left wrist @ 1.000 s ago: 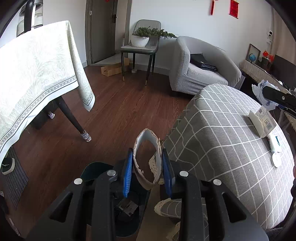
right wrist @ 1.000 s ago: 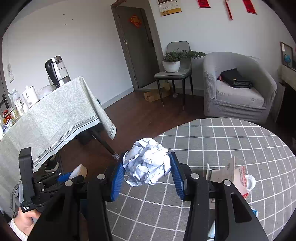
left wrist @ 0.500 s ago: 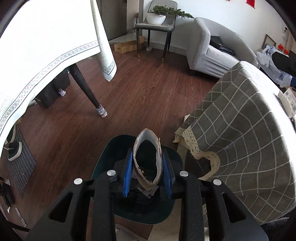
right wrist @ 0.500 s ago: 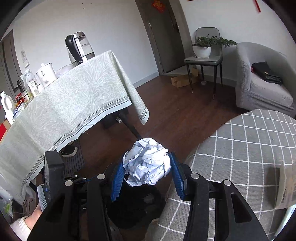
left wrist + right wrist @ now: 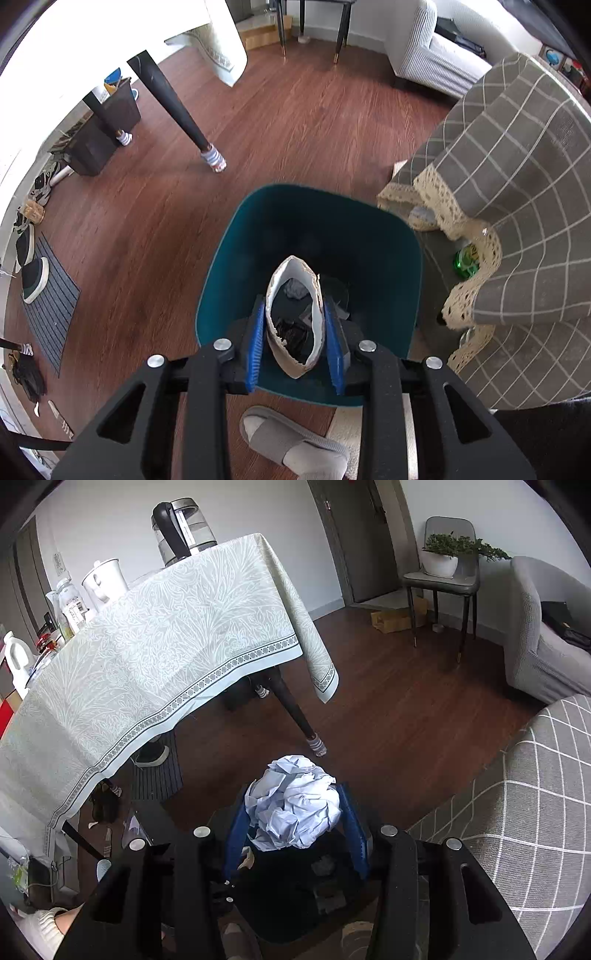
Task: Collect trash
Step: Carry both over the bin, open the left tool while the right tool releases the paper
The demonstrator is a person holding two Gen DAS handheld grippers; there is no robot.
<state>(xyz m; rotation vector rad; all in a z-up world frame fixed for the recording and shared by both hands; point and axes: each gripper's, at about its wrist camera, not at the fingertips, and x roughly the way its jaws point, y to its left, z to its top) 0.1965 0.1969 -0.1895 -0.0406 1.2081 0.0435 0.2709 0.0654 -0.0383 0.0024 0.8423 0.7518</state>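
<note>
My left gripper (image 5: 294,334) is shut on a squashed cardboard tube (image 5: 293,317) and holds it right over the open teal trash bin (image 5: 236,258) on the floor. The bin holds dark scraps. My right gripper (image 5: 295,827) is shut on a crumpled white paper ball (image 5: 293,806) and hangs above the same bin (image 5: 291,897), seen dark below its fingers. The left gripper's black body (image 5: 155,834) shows at the lower left of the right wrist view.
A round table with a grey checked cloth (image 5: 524,184) stands right of the bin. A table with a pale leaf-pattern cloth (image 5: 147,657) and dark legs (image 5: 177,107) stands to the left. A grey slipper (image 5: 291,443) lies by the bin. An armchair (image 5: 546,642) is far right.
Both grippers moved down and left off the checked table to above the bin, each still holding its piece. The bin now fills the lower middle of both views.
</note>
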